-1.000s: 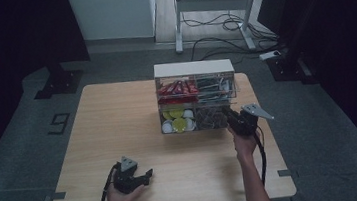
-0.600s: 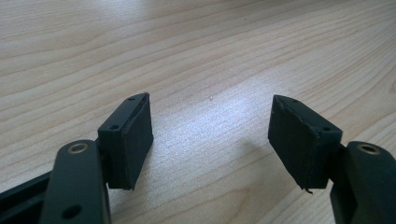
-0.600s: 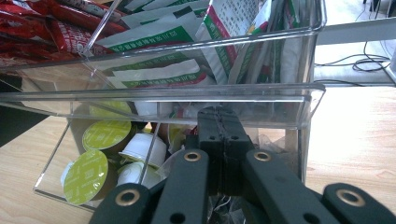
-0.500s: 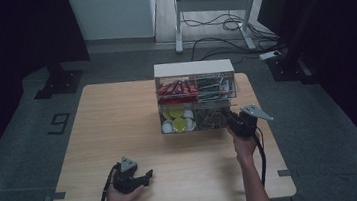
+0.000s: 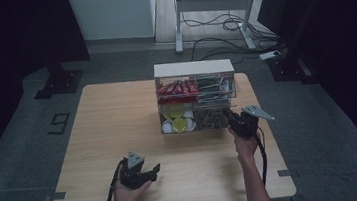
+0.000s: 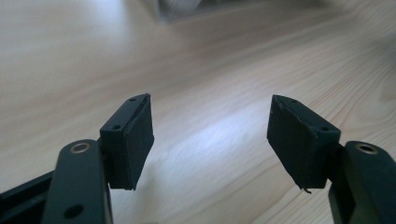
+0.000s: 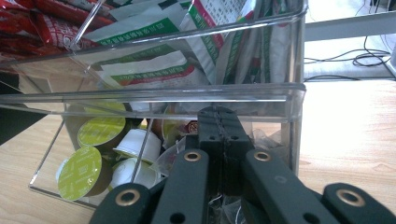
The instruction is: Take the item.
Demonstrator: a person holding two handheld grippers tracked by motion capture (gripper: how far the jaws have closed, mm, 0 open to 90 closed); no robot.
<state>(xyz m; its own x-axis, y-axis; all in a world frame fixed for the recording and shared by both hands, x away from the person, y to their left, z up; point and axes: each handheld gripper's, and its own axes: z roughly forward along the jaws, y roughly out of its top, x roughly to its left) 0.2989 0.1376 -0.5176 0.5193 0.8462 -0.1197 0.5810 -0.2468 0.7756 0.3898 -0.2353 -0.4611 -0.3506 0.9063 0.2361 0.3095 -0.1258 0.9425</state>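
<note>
A clear two-tier organizer (image 5: 193, 69) stands at the table's far middle. Its upper tier holds red packets (image 5: 175, 88) and green-and-white sachets (image 7: 154, 65). The lower tier holds green-lidded capsules (image 7: 81, 172) on the left and clear-wrapped bags on the right. My right gripper (image 5: 228, 113) is shut, its tips (image 7: 217, 114) pushed into the lower right compartment among those bags; I see nothing between the pads. My left gripper (image 5: 153, 171) lies in the hand near the table's front edge. Its jaws (image 6: 210, 135) stand open over bare wood and have just closed a little, with nothing between them.
The wooden table (image 5: 113, 122) is bare to the left of and in front of the organizer. A white-framed desk (image 5: 216, 1) with cables on the floor stands behind the table. Dark stands flank the table on both sides.
My left gripper has lifted slightly and shifted a little to the right. The right gripper has stayed put at the organizer.
</note>
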